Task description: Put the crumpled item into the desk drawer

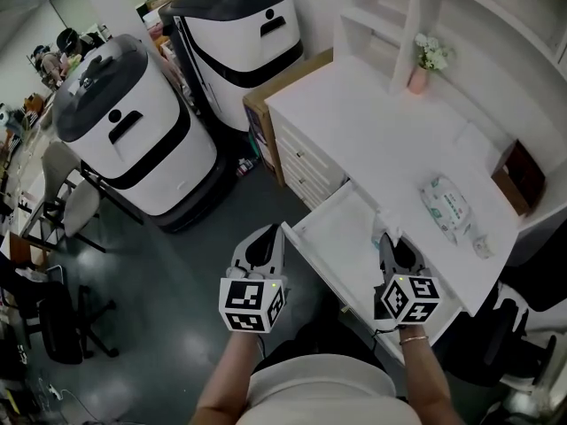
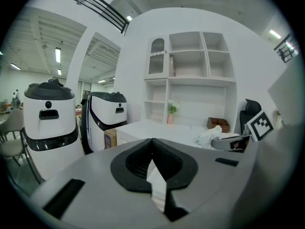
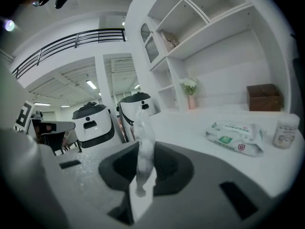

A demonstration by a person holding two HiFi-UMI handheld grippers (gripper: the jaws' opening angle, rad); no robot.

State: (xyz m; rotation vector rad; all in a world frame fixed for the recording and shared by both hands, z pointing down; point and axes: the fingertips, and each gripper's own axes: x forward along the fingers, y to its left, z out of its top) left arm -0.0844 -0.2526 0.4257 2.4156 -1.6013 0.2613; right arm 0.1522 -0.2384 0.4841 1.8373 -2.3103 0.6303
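Observation:
The crumpled item (image 3: 142, 133), a twisted whitish wad, stands pinched between the jaws of my right gripper (image 3: 143, 149). From the head view the right gripper (image 1: 386, 240) holds the wad (image 1: 382, 227) over the right part of the open desk drawer (image 1: 330, 227). The drawer is white and pulled out toward me. My left gripper (image 1: 275, 233) hovers just left of the drawer's corner, shut with nothing in it. In the left gripper view its jaws (image 2: 152, 146) meet, and the wad (image 2: 208, 136) shows off to the right.
On the white desk (image 1: 372, 131) lie a pack of wipes (image 1: 446, 204), a small bottle (image 1: 481, 246), a brown box (image 1: 521, 177) and a pink vase with flowers (image 1: 423, 63). Two large white-and-black machines (image 1: 133, 122) and a cardboard box (image 1: 258, 106) stand left of the desk.

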